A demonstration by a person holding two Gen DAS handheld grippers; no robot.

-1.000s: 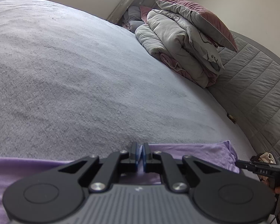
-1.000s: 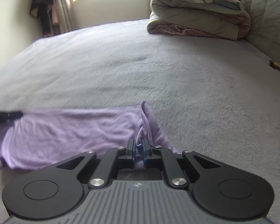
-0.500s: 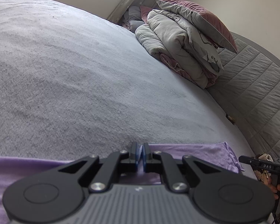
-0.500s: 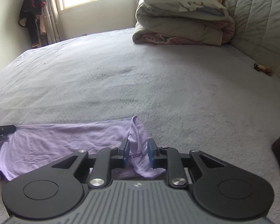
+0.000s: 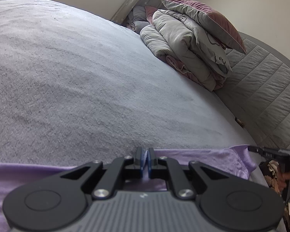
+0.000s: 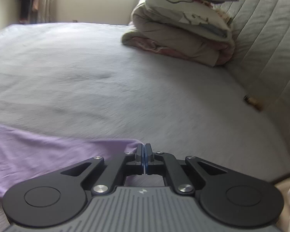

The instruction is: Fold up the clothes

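A purple garment (image 5: 212, 156) lies spread across the near edge of the grey bed (image 5: 87, 77). My left gripper (image 5: 144, 153) is shut on its far edge, and a sliver of purple fabric shows between the blue pads. In the right wrist view the garment (image 6: 38, 154) stretches away to the left. Its corner ends just left of my right gripper (image 6: 144, 150), which is shut with nothing visible between the pads. The right gripper's black fingers (image 5: 266, 151) also show at the right edge of the left wrist view, beside the garment's right corner.
A folded duvet with a pillow on top (image 5: 187, 44) (image 6: 183, 32) sits at the far right against the quilted headboard (image 5: 264, 89). A small brown object (image 6: 253, 101) lies by the headboard. Patterned fabric (image 5: 270, 172) is at the lower right, beside a hand.
My right gripper opened, let go of the garment's raised corner, swung to the right and shut again with nothing in it. The corner dropped flat. My left gripper kept its grip and stayed put.
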